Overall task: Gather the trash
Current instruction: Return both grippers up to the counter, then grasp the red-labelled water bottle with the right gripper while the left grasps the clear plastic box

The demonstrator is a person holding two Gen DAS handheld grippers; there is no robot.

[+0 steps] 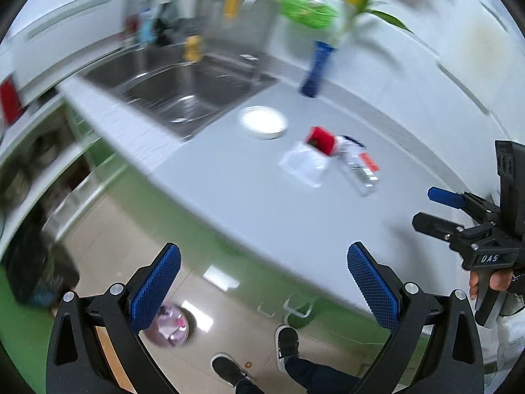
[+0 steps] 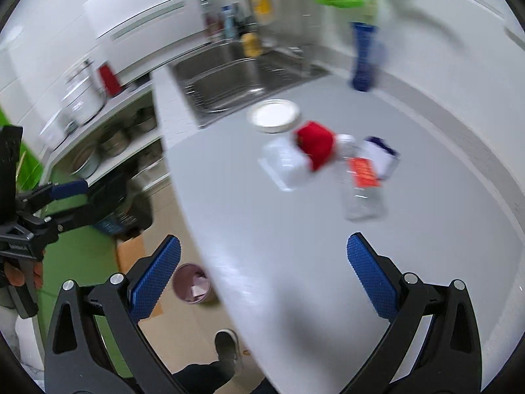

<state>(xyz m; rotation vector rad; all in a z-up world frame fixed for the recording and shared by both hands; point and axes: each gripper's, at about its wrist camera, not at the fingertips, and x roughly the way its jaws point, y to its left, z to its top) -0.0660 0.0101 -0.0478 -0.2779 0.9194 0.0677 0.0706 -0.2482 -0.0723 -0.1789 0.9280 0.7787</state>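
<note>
Trash lies in a cluster on the grey countertop (image 1: 229, 184): a clear plastic container (image 1: 303, 164), a red crumpled item (image 1: 321, 139), a clear plastic bottle (image 1: 357, 172) with an orange label, and a white and blue wrapper (image 1: 351, 142). The cluster also shows in the right wrist view: container (image 2: 283, 165), red item (image 2: 315, 144), bottle (image 2: 361, 187), wrapper (image 2: 380, 154). My left gripper (image 1: 262, 282) is open and empty, over the counter's front edge. My right gripper (image 2: 262, 279) is open and empty, short of the bottle. A purple trash bin (image 2: 192, 284) stands on the floor below.
A white round lid (image 1: 264, 121) lies beside the steel sink (image 1: 183, 88). A blue vase (image 1: 316, 69) with a plant stands at the back wall. Shelves with pots (image 2: 108, 141) are at the left. The person's shoes (image 1: 287, 341) are on the tiled floor.
</note>
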